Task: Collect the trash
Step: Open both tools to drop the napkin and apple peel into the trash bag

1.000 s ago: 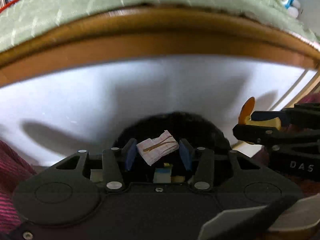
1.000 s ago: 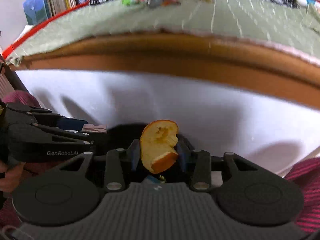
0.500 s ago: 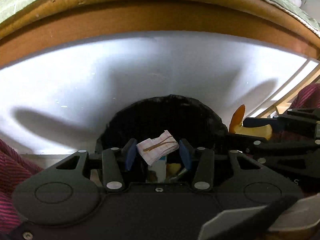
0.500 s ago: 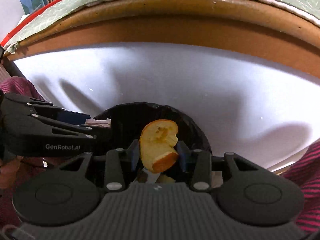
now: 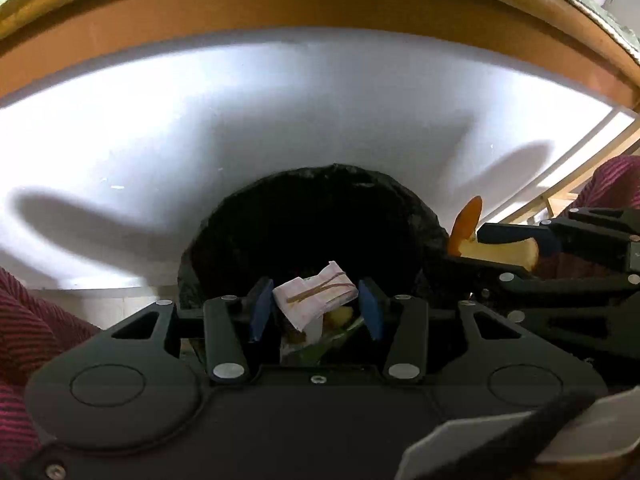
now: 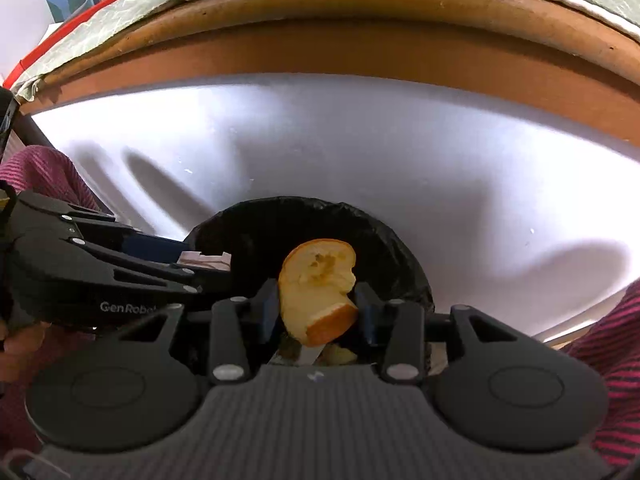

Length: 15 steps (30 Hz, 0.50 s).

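Both grippers hang over the mouth of a black-lined bin (image 5: pixel 316 216), tipped steeply down so that whatever they let go should fall straight in. The bin stands on the floor against a white panel (image 5: pixel 280 112) under a brown wooden edge (image 5: pixel 320 12), with a green quilt (image 6: pixel 120 12) lying on top of that.

The left gripper (image 5: pixel 316 306) is clenched on a folded scrap of paper (image 5: pixel 314 292), whitish-pink with a faint grid and a brown strip across it. It sits crumpled and slightly tilted between the blue pads, above the near part of the opening. From the right wrist view only its thin edge shows beside the bin's left rim.

The right gripper (image 6: pixel 320 308) carries a piece of orange peel (image 6: pixel 318 290), curled, with pale pith facing the camera and an orange rind edge at the bottom. Its jaws have just been opening, yet the peel is between the pads and not fallen; whether the pads press on both sides cannot be told for sure, though it looks lightly pinched. It hangs over the right half of the opening.

Some rubbish already lies at the bottom of the bin (image 5: pixel 340 320): pale scraps and something green. A striped dark-red sleeve (image 5: pixel 24 312) shows at the frame edges. Judging by the pose, the drop is the step in hand.
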{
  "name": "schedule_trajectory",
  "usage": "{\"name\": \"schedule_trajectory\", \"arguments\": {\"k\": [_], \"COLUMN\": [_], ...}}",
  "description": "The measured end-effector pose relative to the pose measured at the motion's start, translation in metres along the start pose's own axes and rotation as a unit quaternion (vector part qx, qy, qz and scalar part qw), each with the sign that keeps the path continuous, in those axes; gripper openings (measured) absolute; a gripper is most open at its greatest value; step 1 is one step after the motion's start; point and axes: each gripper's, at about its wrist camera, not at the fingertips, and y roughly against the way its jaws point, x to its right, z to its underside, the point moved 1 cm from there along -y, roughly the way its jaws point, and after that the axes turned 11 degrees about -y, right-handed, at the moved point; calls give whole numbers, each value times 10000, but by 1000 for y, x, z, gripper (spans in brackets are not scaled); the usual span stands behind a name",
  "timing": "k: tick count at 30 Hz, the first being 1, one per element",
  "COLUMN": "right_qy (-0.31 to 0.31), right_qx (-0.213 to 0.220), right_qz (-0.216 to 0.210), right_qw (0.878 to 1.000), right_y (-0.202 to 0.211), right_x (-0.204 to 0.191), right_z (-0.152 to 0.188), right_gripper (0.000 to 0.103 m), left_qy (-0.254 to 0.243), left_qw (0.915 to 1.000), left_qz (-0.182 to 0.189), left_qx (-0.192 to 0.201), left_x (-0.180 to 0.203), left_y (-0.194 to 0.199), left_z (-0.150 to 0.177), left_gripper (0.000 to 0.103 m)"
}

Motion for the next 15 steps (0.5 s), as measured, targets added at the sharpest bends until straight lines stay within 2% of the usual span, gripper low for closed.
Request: {"name": "schedule_trajectory", "arguments": {"k": [6, 8, 10, 12, 15], "right_qy": [2, 1, 5, -17, -69], "right_qx": [-8, -2, 5, 21, 30], "right_qz": [-12, -17, -23, 2, -7], "right_qw": [10000, 10000, 10000, 10000, 10000], "right_y": [-1, -1, 0, 0, 0], "right_x": [-1, -1, -2, -1, 0], "right_z": [1, 0, 0, 0, 0], "right_gripper": [52, 62, 62, 65, 67], "left_qy": [28, 24, 48, 97, 194], "left_qw": [10000, 10000, 10000, 9999, 9998], "left_qz": [-7, -9, -39, -116, -93], "left_qx": [0, 13, 9, -15, -17], "left_x": [1, 0, -1, -2, -6], "left_y": [-1, -1, 0, -1, 0], "left_z": [1, 2, 2, 2, 2], "left_gripper": [45, 47, 53, 66, 73]}}
